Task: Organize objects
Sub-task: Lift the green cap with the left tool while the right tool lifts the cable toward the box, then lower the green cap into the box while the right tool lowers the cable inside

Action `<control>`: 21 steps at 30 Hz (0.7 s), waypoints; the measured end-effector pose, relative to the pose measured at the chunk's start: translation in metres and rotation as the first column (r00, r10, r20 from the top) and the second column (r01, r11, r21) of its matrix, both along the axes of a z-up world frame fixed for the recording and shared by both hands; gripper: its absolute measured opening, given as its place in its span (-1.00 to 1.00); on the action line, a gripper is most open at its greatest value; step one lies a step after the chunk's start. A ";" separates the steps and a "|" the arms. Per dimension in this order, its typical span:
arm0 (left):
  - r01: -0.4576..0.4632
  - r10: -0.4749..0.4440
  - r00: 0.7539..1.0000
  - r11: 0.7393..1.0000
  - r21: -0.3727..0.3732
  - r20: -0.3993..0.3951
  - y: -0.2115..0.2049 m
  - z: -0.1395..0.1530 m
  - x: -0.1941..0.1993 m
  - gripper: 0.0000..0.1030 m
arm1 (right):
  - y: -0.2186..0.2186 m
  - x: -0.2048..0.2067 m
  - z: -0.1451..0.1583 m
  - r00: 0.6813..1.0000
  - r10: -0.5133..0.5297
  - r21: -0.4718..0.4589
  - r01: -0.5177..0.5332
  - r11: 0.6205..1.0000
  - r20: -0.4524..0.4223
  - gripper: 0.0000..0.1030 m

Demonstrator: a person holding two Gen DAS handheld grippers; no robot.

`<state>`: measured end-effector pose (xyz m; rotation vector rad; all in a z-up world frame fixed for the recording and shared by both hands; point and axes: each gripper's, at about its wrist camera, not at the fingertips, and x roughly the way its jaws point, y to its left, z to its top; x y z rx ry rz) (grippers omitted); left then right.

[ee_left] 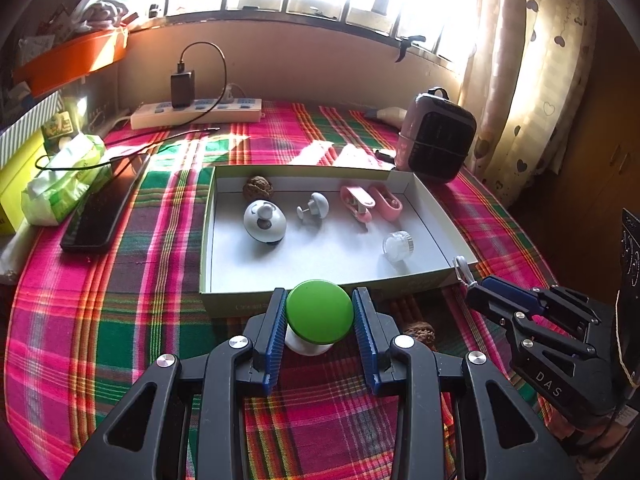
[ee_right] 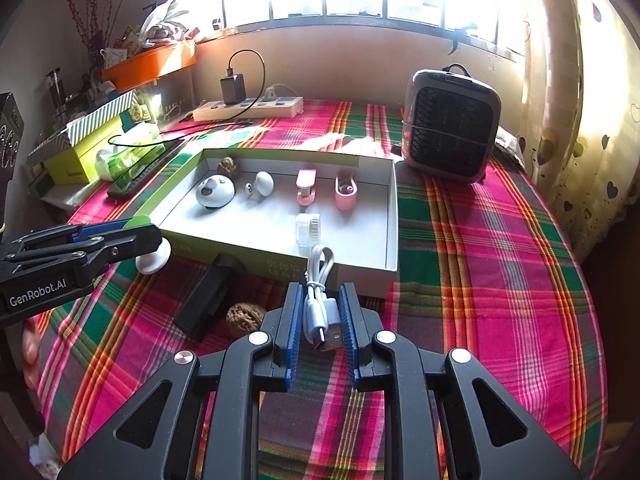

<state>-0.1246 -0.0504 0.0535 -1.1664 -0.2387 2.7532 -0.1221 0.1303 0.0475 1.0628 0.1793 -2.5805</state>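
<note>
Between the blue ribbed pads of the left gripper (ee_left: 319, 312) sat a green-capped mushroom-shaped piece (ee_left: 319, 310) with a white stem, both pads pressed against the rim of the cap, so it was gripped by its widest part and carried clear of the plaid cloth (ee_left: 120, 320), just short of the near wall of the shallow cardboard tray (ee_left: 224, 304); that hold looked chosen to lift it over the wall and set it down inside. The right gripper (ee_right: 319, 320) was likewise closed on a small coiled white USB cable (ee_right: 318, 300), pinched at the plug end with its loop standing up over the tray's near edge, seemingly also waiting to go in. Inside the tray the sorted things lay in a loose row along the far wall: a walnut (ee_left: 258, 188) in the far left corner, a white round gadget (ee_left: 265, 222) and a small white mushroom knob (ee_left: 316, 206) beside it, two pink clips (ee_left: 370, 202) toward the far right corner, and a clear little jar (ee_left: 397, 244) nearer the right wall. Like seemed grouped with like, so the green piece probably belonged by the white knob. Outside the tray, on the cloth by its near wall, a second walnut (ee_right: 245, 318) and a black block (ee_right: 210, 296) remained to be collected. Beyond the tray's far right corner stood a small heater (ee_right: 452, 136), and a power strip (ee_left: 196, 112) lay at the table's far edge.
</note>
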 end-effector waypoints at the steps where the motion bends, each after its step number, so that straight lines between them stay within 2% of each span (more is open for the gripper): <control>1: 0.000 0.000 1.000 1.000 0.003 0.000 -0.001 0.001 -0.001 -0.40 | 0.000 -0.001 0.001 1.000 0.001 0.001 -0.001 1.000 -0.002 -0.61; 21: -0.010 0.009 1.000 1.000 -0.009 -0.027 -0.006 0.018 -0.030 -0.40 | -0.007 -0.038 0.035 0.997 0.014 -0.001 -0.014 1.000 -0.079 -0.61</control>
